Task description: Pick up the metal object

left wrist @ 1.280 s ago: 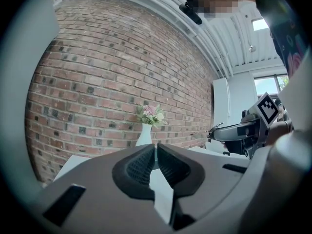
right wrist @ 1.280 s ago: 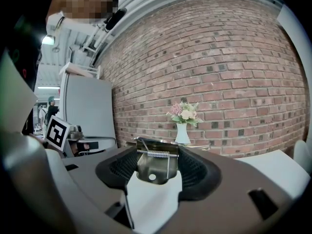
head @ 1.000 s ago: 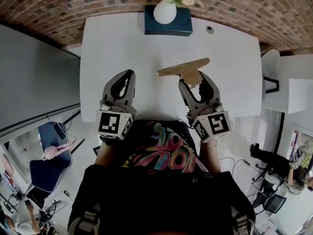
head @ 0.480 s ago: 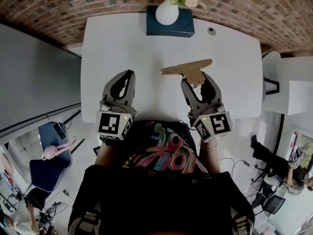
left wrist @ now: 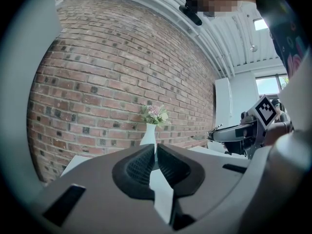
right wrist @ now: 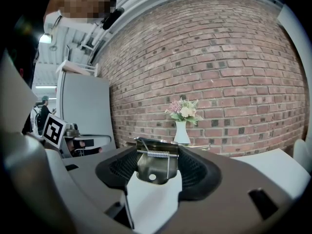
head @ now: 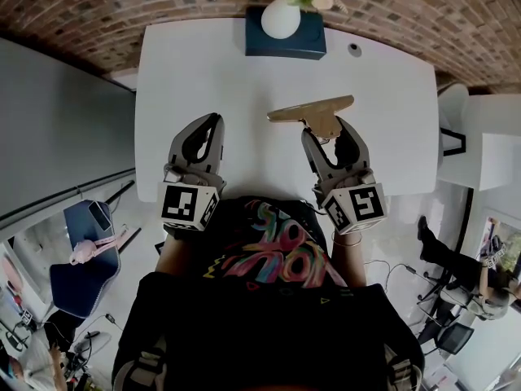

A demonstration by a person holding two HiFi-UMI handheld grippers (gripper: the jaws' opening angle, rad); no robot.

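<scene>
The metal object (head: pixel 312 112) is a brass-coloured clip with a long flat bar and a spring. In the head view it is held over the white table (head: pixel 195 72), right of centre. My right gripper (head: pixel 324 129) is shut on its rear plate. In the right gripper view the plate and spring (right wrist: pixel 154 165) fill the gap between the two black pads (right wrist: pixel 119 168), and the right gripper (right wrist: pixel 156 156) holds it level. My left gripper (head: pixel 210 125) is at the table's near edge, to the left, with nothing in it. Its jaws meet at the tips, so the left gripper (left wrist: pixel 156 156) is shut.
A white vase of flowers (head: pixel 281 19) stands on a dark blue box (head: pixel 286 44) at the table's far edge, against a brick wall. A small round fitting (head: pixel 352 49) lies to its right. A white chair (head: pixel 453 120) stands beside the table's right side.
Nearly nothing differs. The right gripper keeps its hold on the metal object, the left gripper stays in place, and the head view has drifted slightly.
</scene>
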